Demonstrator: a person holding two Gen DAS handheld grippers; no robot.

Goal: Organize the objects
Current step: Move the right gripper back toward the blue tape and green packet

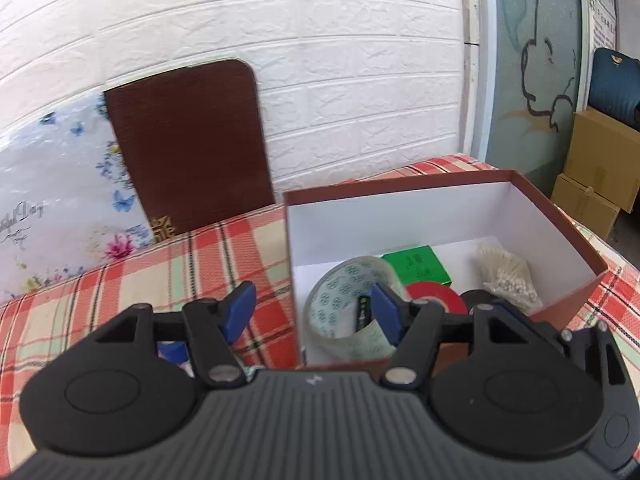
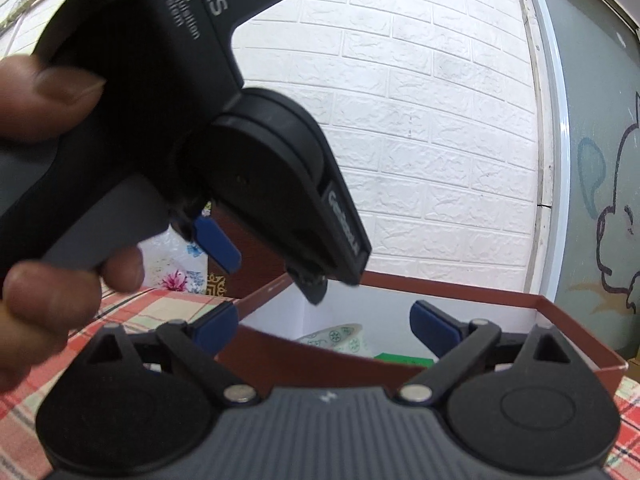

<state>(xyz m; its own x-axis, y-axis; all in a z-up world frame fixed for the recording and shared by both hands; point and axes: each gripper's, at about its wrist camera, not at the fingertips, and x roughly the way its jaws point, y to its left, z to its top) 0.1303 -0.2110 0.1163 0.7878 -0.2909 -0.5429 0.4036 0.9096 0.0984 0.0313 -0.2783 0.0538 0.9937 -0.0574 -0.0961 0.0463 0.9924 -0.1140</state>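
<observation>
A brown-red box [image 1: 440, 216] with a white inside stands open on the plaid tablecloth [image 1: 140, 280]. In it lie a clear patterned tape roll [image 1: 344, 292], a green carton [image 1: 420, 264], a red tape roll [image 1: 432, 296], a black roll [image 1: 476, 298] and a bag of cotton swabs [image 1: 504, 276]. My left gripper [image 1: 314, 304] is open and straddles the box's left wall, its right pad in front of the clear roll, gripping nothing. My right gripper [image 2: 324, 322] is open wide at the box's [image 2: 320, 360] near wall. The left gripper [image 2: 266, 268] hangs just above it.
A dark brown board [image 1: 188, 144] and a floral sheet [image 1: 60, 200] lean on the white brick wall behind the table. Cardboard boxes [image 1: 596, 168] stand at the far right. A person's hand [image 2: 48, 296] holding the left gripper fills the left of the right wrist view.
</observation>
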